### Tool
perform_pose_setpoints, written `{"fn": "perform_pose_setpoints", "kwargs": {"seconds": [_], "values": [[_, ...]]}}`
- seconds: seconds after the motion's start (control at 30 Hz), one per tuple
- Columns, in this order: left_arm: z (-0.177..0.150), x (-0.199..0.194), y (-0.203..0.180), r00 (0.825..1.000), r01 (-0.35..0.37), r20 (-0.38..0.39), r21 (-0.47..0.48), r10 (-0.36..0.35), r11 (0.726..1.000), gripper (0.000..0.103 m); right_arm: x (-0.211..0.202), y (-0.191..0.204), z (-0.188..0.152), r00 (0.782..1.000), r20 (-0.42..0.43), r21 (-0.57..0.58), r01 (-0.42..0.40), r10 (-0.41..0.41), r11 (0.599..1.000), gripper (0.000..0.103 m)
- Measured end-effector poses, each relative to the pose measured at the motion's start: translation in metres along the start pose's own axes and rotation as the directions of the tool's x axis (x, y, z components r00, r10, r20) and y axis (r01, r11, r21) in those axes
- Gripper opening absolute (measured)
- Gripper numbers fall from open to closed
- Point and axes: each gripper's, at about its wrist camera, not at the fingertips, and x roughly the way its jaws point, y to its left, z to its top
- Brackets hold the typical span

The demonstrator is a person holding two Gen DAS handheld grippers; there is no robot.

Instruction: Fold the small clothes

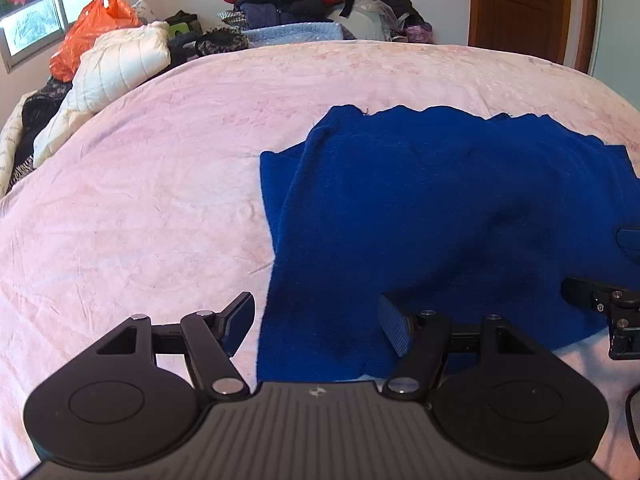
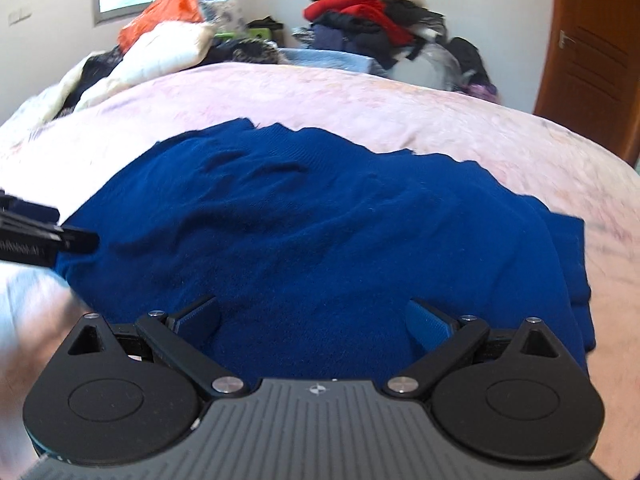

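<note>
Soft daylight enters through the window (image 1: pixel 38 16) at upper left, lighting the room evenly with faint shadows. Fisheye distortion bows the bed (image 1: pixel 120 200) outward; the right wrist view smears with motion blur toward its edges.

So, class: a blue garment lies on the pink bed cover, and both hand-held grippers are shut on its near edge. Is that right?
Not quite. The blue garment lies on the pink cover, but both wrist views show the left hand-held gripper and right hand-held gripper open, gripping nothing.
</note>
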Motion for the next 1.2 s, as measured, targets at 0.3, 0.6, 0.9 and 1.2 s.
{"fn": "perform_pose_setpoints", "kwargs": {"seconds": [0.3, 0.6, 0.9, 1.2], "values": [[-0.006, -0.003, -0.006, 1.000, -0.009, -0.020, 0.010, 0.009, 1.000, 0.068, 0.001, -0.006, -0.012, 1.000, -0.029, 0.026, -0.007, 0.008, 1.000, 0.103], [0.003, -0.008, 0.008, 0.999, -0.026, 0.021, -0.001, 0.026, 1.000, 0.072, -0.014, 0.001, -0.006, 0.999, 0.042, 0.007, 0.022, -0.022, 1.000, 0.102], [0.012, -0.004, 0.027, 0.999, -0.003, 0.032, -0.050, 0.004, 0.999, 0.073, -0.022, 0.026, 0.006, 0.996, 0.083, -0.084, 0.001, 0.006, 0.997, 0.102], [0.019, 0.014, 0.075, 0.993, 0.116, 0.006, -0.247, -0.118, 0.962, 0.073, -0.020, 0.066, -0.004, 0.996, 0.091, -0.245, 0.041, -0.019, 0.969, 0.096]]}}
